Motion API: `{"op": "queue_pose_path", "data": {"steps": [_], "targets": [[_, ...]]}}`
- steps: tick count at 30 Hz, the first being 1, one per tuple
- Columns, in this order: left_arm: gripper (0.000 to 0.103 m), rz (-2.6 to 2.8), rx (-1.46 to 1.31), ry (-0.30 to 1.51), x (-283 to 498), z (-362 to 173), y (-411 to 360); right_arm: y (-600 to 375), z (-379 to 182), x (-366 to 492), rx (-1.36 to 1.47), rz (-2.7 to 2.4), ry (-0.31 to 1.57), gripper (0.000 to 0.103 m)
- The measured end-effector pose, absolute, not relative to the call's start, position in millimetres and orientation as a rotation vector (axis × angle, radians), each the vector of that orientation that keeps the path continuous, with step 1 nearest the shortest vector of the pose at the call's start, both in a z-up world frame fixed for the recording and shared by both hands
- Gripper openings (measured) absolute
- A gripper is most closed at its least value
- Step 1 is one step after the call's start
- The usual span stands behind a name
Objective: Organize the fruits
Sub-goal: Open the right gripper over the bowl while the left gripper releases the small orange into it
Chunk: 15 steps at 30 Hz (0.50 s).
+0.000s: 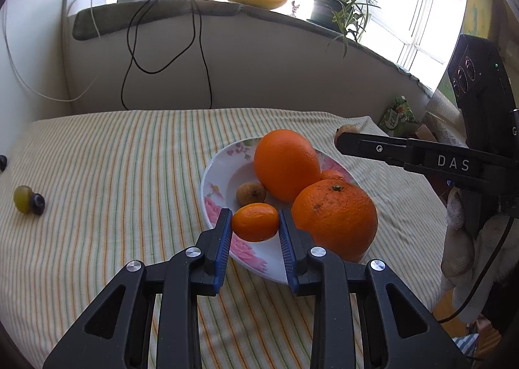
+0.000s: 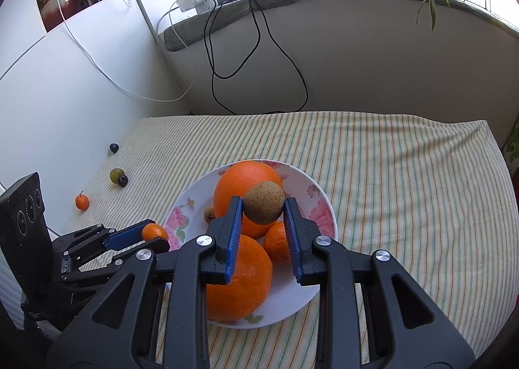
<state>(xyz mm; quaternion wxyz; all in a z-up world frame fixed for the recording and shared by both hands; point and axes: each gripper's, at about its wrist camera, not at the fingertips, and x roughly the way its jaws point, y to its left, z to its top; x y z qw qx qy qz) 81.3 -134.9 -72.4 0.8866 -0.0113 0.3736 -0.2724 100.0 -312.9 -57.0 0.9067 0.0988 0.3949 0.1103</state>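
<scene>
Step in hand: delivery — both grippers carried fruit over the floral plate (image 1: pixel 214 174), neither piece yet set down.
Left gripper (image 1: pixel 255 223): clamped on a small orange fruit (image 1: pixel 255 221), pads pressed to both its sides, hanging above the plate's near rim.
Right gripper (image 2: pixel 263 207): clamped on a brown rough-skinned fruit (image 2: pixel 263 202), held above the pile in the plate.
Plate contents: two big oranges (image 1: pixel 286 164) and (image 1: pixel 334 218), a smaller orange fruit (image 2: pixel 277 242) tucked between them, and one more brown fruit (image 1: pixel 250 193) on the bare part.
Still loose on the striped cloth (image 2: pixel 389 174): a tiny orange fruit (image 2: pixel 82 201), a green grape (image 2: pixel 115 174) touching a dark berry (image 2: pixel 123 179), and another dark berry (image 2: pixel 113 147) farther back — all well apart from the plate.
Next move, as I judged it: lower each fruit into a free pocket of the plate, then part the pads gently; the left one had open porcelain below it, the right one sat over rounded oranges, so it needed shifting to a gap or it could roll off.
</scene>
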Motion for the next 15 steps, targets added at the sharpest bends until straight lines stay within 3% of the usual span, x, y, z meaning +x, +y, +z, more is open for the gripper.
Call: {"op": "queue_pose_path", "data": {"steps": [5,7,9,10,11,13,15], "targets": [[0.028,-0.568,-0.023,0.773,81.0,-70.7,-134.8,-299.7,-53.8,100.4,0.188,0.260,0.809,0.027],[0.049,-0.562,-0.025,0.770,80.9,-69.7,-133.9,-295.4,-53.3,100.7,0.183,0.270,0.810,0.027],[0.053,-0.561,-0.032,0.763,80.4,-68.3,-132.7,-292.1,-52.6,100.6,0.178,0.268,0.808,0.028],[0.053,-0.561,-0.032,0.763,80.2,-68.1,-132.7,-290.5,-52.3,100.9,0.173,0.270,0.810,0.036],[0.053,-0.559,-0.030,0.762,79.9,-68.0,-132.5,-290.0,-51.2,99.9,0.172,0.273,0.806,0.053],[0.053,-0.555,-0.031,0.762,79.7,-68.2,-132.0,-289.6,-47.5,96.7,0.166,0.262,0.783,0.071],[0.053,-0.550,-0.040,0.765,80.2,-69.2,-130.7,-288.8,-43.1,94.6,0.158,0.264,0.765,0.072]]}}
